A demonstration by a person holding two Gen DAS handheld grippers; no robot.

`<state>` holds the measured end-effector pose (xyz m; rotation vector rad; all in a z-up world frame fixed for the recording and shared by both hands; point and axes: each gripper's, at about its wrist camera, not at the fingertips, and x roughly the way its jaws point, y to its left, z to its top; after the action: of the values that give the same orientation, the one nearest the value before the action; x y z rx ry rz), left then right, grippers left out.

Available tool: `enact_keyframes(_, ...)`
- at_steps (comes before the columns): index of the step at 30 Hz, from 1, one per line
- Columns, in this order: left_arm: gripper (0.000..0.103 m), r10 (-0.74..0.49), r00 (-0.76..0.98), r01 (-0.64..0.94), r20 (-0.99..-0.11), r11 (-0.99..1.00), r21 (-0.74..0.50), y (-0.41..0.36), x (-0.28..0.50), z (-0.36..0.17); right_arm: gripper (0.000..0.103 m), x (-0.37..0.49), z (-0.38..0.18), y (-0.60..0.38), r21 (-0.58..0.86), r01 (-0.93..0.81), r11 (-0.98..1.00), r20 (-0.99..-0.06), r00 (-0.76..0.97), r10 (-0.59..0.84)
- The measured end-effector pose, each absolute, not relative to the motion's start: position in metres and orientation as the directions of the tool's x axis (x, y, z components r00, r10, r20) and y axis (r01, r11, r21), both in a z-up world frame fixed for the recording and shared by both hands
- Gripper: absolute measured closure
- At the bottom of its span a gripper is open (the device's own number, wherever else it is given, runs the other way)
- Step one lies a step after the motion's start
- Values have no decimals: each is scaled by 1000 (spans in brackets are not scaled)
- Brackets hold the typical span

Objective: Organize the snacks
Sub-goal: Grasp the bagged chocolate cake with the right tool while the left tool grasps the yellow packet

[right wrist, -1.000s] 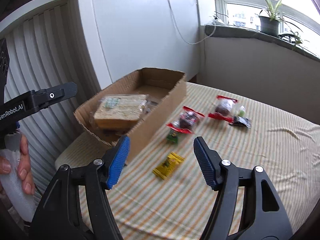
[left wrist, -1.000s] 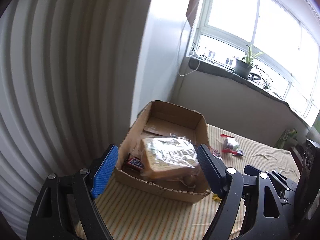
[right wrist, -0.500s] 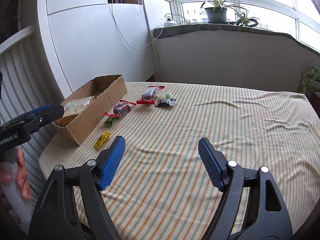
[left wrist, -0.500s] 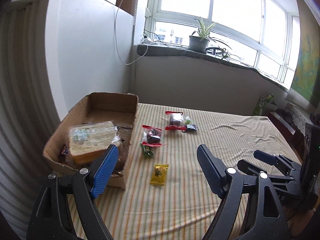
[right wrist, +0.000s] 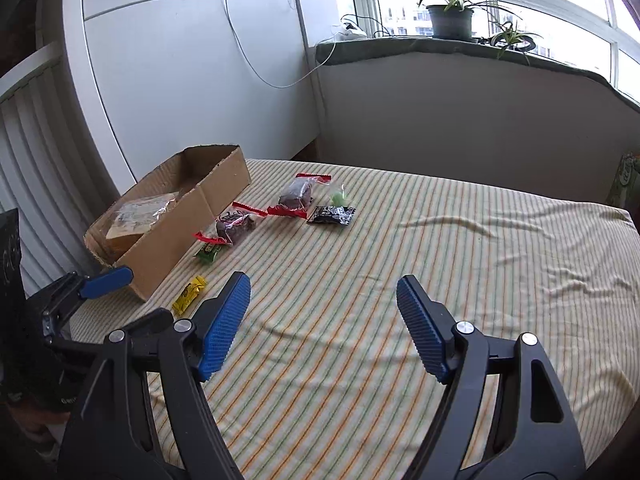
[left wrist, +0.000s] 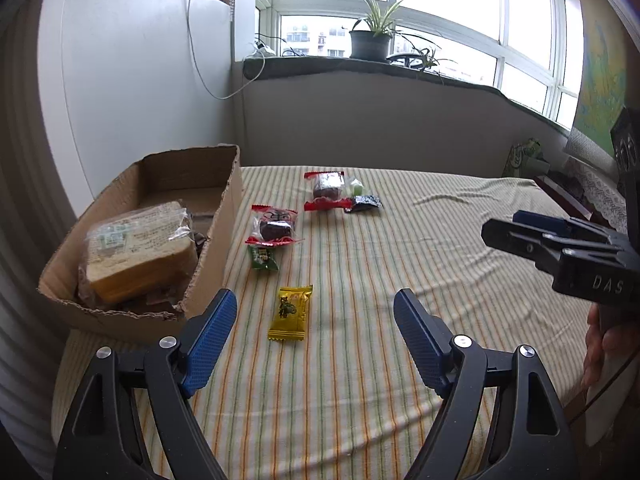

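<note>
A cardboard box (left wrist: 218, 240) (right wrist: 192, 216) stands at the table's left with a wrapped bread pack (left wrist: 140, 252) inside. On the striped cloth lie a yellow candy (left wrist: 291, 312) (right wrist: 189, 294), a green candy (left wrist: 263, 257) (right wrist: 208, 254), two red-wrapped dark cakes (left wrist: 274, 226) (left wrist: 326, 190), a black packet (left wrist: 363, 203) (right wrist: 331, 215) and a pale green sweet (left wrist: 354, 188). My left gripper (left wrist: 315, 316) is open and empty, just in front of the yellow candy. My right gripper (right wrist: 323, 300) is open and empty over bare cloth, right of the snacks.
A white cabinet (left wrist: 132, 80) and ribbed radiator stand behind the box. A low wall with a windowsill and potted plant (left wrist: 370, 38) runs along the back. The right gripper shows at the right edge of the left wrist view (left wrist: 560, 248).
Both grippers have swung right, away from the box, and pulled back. The left view went from close on the box to the whole table. Both stayed open.
</note>
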<state>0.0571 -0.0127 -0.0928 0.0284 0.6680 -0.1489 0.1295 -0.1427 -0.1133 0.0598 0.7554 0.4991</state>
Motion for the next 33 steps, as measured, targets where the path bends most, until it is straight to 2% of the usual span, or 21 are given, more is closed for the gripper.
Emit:
enact_keyframes(8,23,-97,727,148,-680,989,17,-15,87,-121,21,218,-130,-71,224,-494,840,-712,506,487)
enact_keyframes(10,29,-108,694,141,-712,990,-13,-13,97,-129,21,245,-139,-54,247,-496,832,-738,461,494)
enact_keyframes(14,34,-111,656,134,-747,991,-30,-14,107,-138,21,282,-158,-32,250,-485,838,-782,409,471)
enact_keyframes(18,36,-135,651,125,-747,990,-70,-9,109,-138,21,291,-163,-20,236,-508,828,-787,400,469)
enact_keyframes(21,42,-146,657,116,-740,989,-92,-6,104,-137,21,291,-162,-16,228,-513,828,-789,400,465)
enact_keyframes(23,55,-161,663,119,-731,987,-109,-3,98,-135,28,289,-163,-14,227,-516,826,-790,398,466)
enact_keyframes(24,57,-174,666,130,-725,985,-116,-2,95,-134,31,286,-163,-14,230,-518,824,-790,395,469)
enact_keyframes(26,58,-182,667,137,-722,983,-122,-4,92,-133,34,287,-167,-11,229,-518,824,-800,382,462)
enact_keyframes(29,58,-178,656,134,-733,984,-119,-6,93,-135,46,290,-171,-15,254,-513,820,-802,363,475)
enact_keyframes(30,58,-174,653,130,-737,984,-118,-6,93,-135,58,290,-172,-15,252,-516,819,-801,364,476)
enact_keyframes(33,58,-162,652,125,-741,987,-106,-9,96,-135,60,286,-171,-18,243,-525,815,-801,366,474)
